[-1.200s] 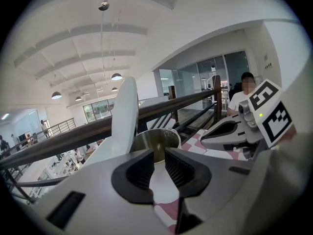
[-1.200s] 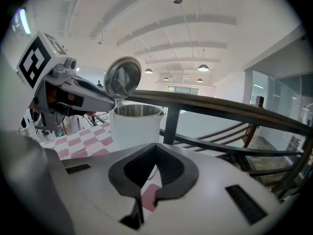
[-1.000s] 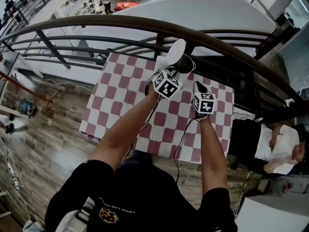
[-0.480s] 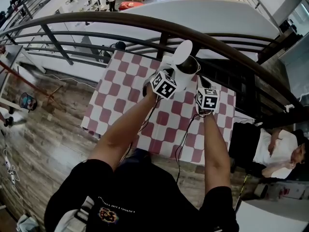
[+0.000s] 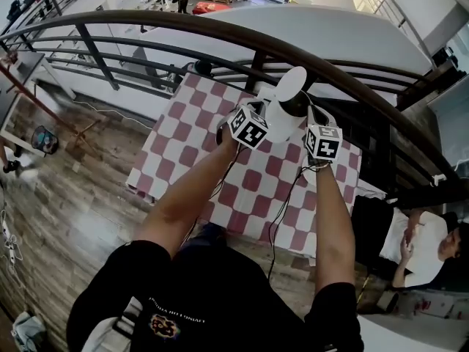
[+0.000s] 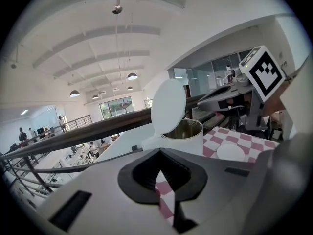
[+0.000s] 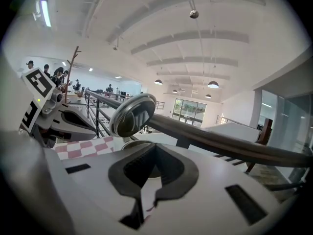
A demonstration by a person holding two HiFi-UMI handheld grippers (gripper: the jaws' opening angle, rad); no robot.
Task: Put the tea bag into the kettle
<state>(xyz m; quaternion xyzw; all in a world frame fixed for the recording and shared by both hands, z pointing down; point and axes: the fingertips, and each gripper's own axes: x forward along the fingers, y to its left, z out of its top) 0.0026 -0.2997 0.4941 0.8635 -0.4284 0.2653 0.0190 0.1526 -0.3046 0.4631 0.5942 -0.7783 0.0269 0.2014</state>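
Note:
The white kettle (image 5: 287, 107) stands on the checked table (image 5: 183, 134) with its lid (image 6: 167, 105) flipped up, and its steel inside (image 6: 183, 129) shows. My left gripper (image 6: 160, 153) is shut with nothing in it, a little short of the kettle on its left. My right gripper (image 7: 155, 147) is shut and raised beside the kettle's right, level with the open lid (image 7: 132, 114). A thin white sliver with a red mark, which looks like part of the tea bag (image 7: 143, 199), shows pinched low between its jaws. The rest of the bag is hidden.
A small white disc (image 6: 230, 152) lies on the red-and-white cloth to the right of the kettle. A dark curved handrail (image 5: 220, 35) runs right behind the table, with a drop beyond it. A person (image 5: 429, 248) sits at the lower right past the table's edge.
My right gripper has risen from the cloth and come nearer the kettle's open top. The left gripper has shifted along with the kettle's left side. Both stayed shut.

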